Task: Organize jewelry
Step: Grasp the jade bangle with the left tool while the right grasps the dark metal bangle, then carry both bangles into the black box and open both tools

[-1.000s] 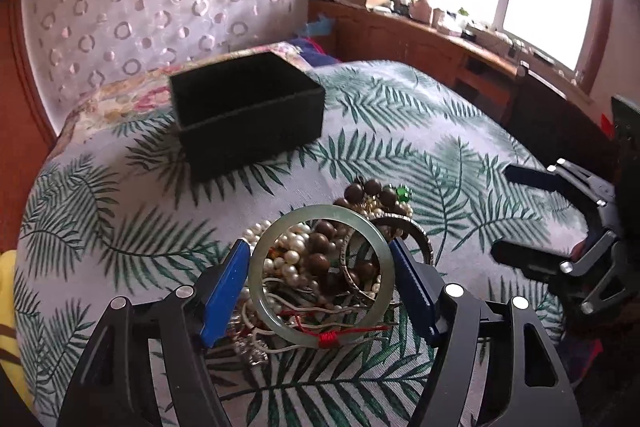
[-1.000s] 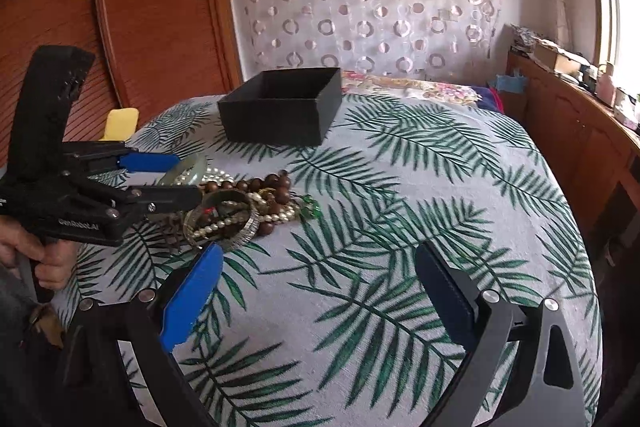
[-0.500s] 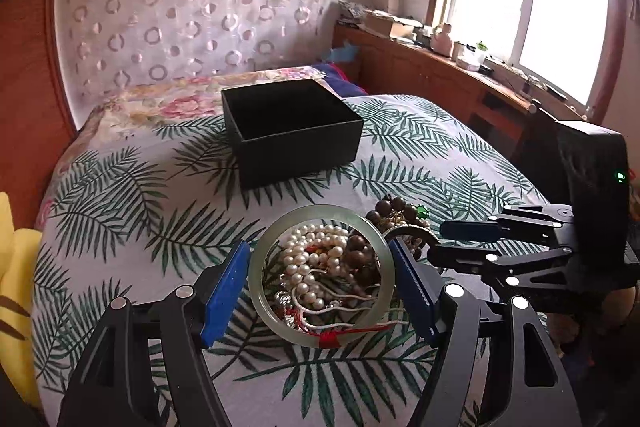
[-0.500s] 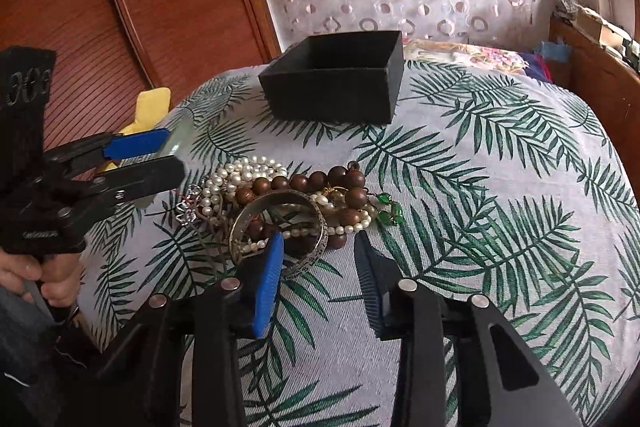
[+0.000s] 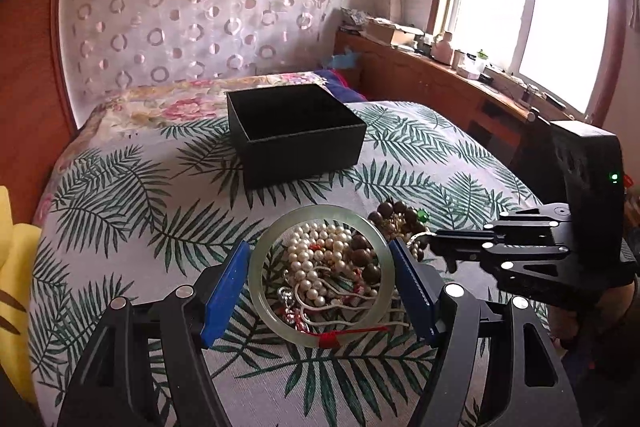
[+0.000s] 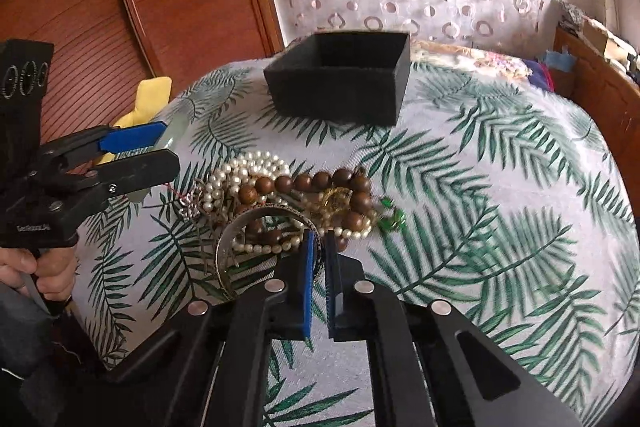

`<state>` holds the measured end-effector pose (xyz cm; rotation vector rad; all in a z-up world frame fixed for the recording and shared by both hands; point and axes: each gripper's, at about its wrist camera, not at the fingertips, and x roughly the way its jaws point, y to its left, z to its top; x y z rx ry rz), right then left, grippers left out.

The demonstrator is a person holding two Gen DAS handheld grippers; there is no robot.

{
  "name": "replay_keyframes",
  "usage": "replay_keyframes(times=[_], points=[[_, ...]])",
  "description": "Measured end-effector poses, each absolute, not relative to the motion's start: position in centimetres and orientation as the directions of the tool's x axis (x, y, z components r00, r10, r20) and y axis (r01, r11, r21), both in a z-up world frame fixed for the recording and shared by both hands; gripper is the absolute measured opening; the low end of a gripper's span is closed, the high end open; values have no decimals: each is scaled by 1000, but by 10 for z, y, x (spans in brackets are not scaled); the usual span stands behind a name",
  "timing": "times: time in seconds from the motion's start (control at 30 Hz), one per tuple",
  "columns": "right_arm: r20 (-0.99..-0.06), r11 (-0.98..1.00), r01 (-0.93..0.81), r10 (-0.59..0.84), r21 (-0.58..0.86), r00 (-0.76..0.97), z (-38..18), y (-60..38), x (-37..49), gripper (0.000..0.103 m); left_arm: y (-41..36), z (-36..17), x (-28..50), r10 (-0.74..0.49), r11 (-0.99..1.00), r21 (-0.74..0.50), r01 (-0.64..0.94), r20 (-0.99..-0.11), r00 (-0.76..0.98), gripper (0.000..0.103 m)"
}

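The left gripper [image 5: 320,277] has a pale green bangle [image 5: 322,337] pinched across its full width, a blue pad pressed to each side, so the jaws stand wide though they are gripping. The bangle is lifted clear of the cloth, and a red thread [image 5: 340,334] is tied around its near rim. Through the ring you can see the jewelry heap [image 5: 336,267] lying below it: white pearls [image 6: 248,167], brown wooden beads [image 6: 304,182], a bit of silver chain.

The right gripper [image 6: 318,239] has its jaws pressed nearly together on the rim of a metal bangle [image 6: 240,227], which stands tilted on the near side of the heap with a pearl strand running through it. Green stones [image 6: 392,217] lie at the heap's right end, beside the wooden beads and a small gold piece [image 6: 336,201].

Everything sits on a bed covered with a palm-leaf cloth [image 6: 500,187]. The heap is toward the near edge of the bed, left of its middle as the right camera sees it. The black box [image 5: 294,135] stands open and empty farther back, near the middle of the bed, well apart from the heap. A yellow object [image 6: 148,99] shows at the bed's left edge. A hand [image 6: 40,271] grips the left tool's handle at the near left.
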<state>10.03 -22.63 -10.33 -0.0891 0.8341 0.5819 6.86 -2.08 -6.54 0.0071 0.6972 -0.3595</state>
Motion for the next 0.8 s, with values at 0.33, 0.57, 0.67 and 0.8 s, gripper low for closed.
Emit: replay_keyframes(times=[0.33,0.57,0.67,0.8], points=[[-660,851,-524,417,41,625,-67,-236,128,5,-29,-49,94,-297,943,-66,327,-614,731,68],[-625,871,-492,387,6,678,-49,-247,166,5,-37,-36,131,-277,944,-31,327,-610,743,68],[-616,875,-484,382,1,690,-44,-249,178,5,-39,-34,147,-273,945,-25,326,-611,743,68],[-606,877,-480,377,-9,700,-39,-252,189,5,-40,-32,167,-271,947,-36,318,-618,738,68]])
